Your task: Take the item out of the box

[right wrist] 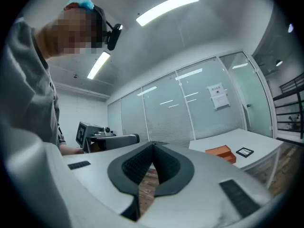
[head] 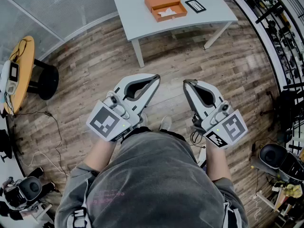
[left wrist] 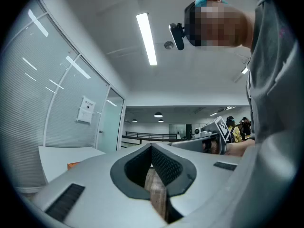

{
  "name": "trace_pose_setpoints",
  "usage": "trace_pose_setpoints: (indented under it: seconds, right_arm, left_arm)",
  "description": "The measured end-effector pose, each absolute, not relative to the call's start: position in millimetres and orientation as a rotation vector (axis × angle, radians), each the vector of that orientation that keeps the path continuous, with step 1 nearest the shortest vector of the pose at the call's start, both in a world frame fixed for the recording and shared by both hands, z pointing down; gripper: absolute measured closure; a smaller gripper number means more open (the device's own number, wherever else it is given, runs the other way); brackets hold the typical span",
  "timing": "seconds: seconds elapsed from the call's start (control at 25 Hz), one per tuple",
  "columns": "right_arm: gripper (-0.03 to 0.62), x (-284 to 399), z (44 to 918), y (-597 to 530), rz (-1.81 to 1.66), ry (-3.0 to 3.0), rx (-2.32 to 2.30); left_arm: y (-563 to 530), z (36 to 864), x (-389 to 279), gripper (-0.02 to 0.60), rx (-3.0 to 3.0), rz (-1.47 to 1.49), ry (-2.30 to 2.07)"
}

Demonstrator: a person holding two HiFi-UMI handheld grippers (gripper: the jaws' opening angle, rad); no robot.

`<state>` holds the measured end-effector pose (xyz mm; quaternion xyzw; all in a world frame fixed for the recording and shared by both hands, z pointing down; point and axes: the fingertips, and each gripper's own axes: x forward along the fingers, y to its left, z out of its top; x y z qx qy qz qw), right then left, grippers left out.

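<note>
- We count one white table (head: 137, 13).
- On that table we count one orange box (head: 160, 0) and one black card (head: 195, 5).
- In the box we make out perhaps one white item (head: 167, 12).
- Nearer than the table are two grippers: left gripper (head: 154, 78) and right gripper (head: 188, 83).

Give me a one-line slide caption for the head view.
Left gripper and right gripper, jaws shut and empty, held short of the table with the open orange box.

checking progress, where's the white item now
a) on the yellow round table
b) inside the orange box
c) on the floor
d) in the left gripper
b: the white item lies inside the open orange box on the white table.
</note>
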<state>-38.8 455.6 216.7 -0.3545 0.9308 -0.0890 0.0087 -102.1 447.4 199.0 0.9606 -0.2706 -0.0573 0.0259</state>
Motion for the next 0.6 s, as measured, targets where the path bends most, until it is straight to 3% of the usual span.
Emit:
trace_pose_setpoints:
  seconds: [0.6]
  right_arm:
    - [0.592,-19.1,228.2,446.1,-0.308,2.873,-1.132]
  left_arm:
    - [440.9,211.2,-92.2,0.572,2.949,-0.152,-0.864]
